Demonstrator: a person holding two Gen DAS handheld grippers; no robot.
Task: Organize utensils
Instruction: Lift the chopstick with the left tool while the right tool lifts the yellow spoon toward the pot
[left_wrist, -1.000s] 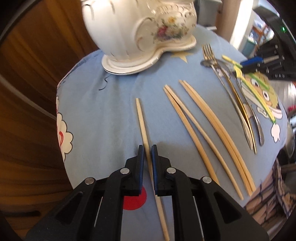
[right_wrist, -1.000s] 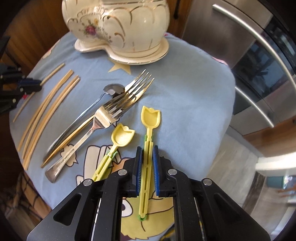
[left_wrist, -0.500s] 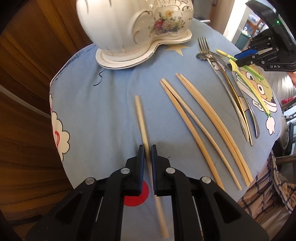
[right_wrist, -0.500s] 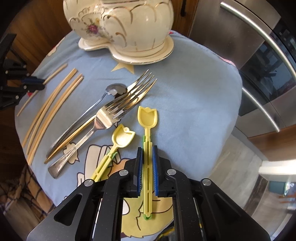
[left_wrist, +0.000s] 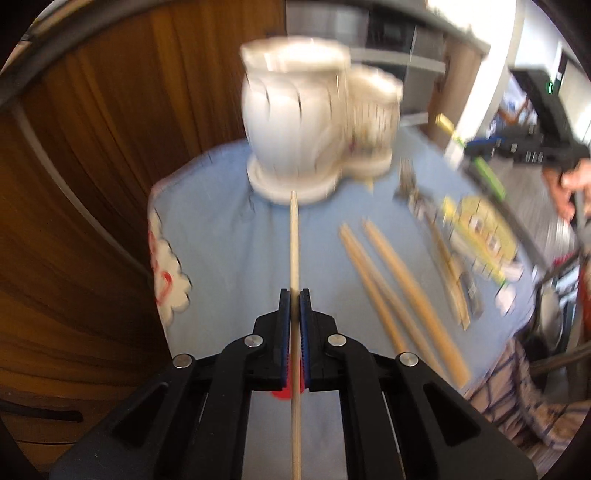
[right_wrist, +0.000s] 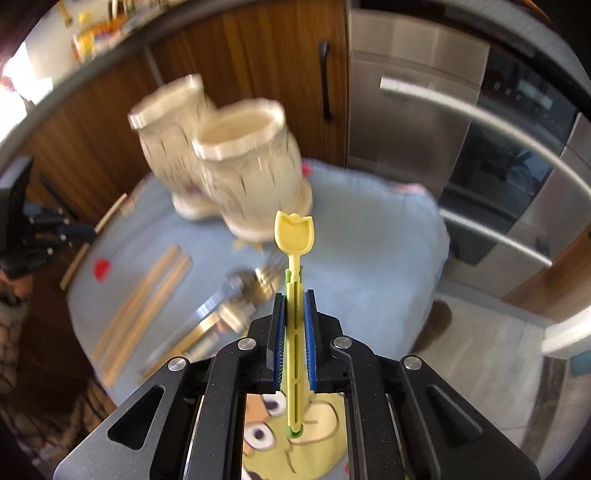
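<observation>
A: Surface, room?
B: Blue cartoon-print tablecloth (left_wrist: 229, 236), wood panelling left, steel fridge (right_wrist: 413, 110) right of your right gripper (right_wrist: 294, 295).

A: Grips?
B: Left gripper (left_wrist: 294, 295) pinches a pale wooden chopstick (left_wrist: 294, 236); right clamps a yellow tulip-tipped plastic spoon (right_wrist: 294, 236). Cream double ceramic holder (left_wrist: 295, 122) ahead.

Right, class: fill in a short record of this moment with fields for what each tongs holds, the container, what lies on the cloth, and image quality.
left tongs: shut on a single pale wooden chopstick, lifted off the cloth
right tongs: shut on a yellow plastic tulip-shaped spoon, raised
container: cream double-pot ceramic holder, upright on its saucer base
on the blue cartoon-print cloth: four more wooden chopsticks, steel forks and spoon
image quality: both views motion-blurred
</observation>
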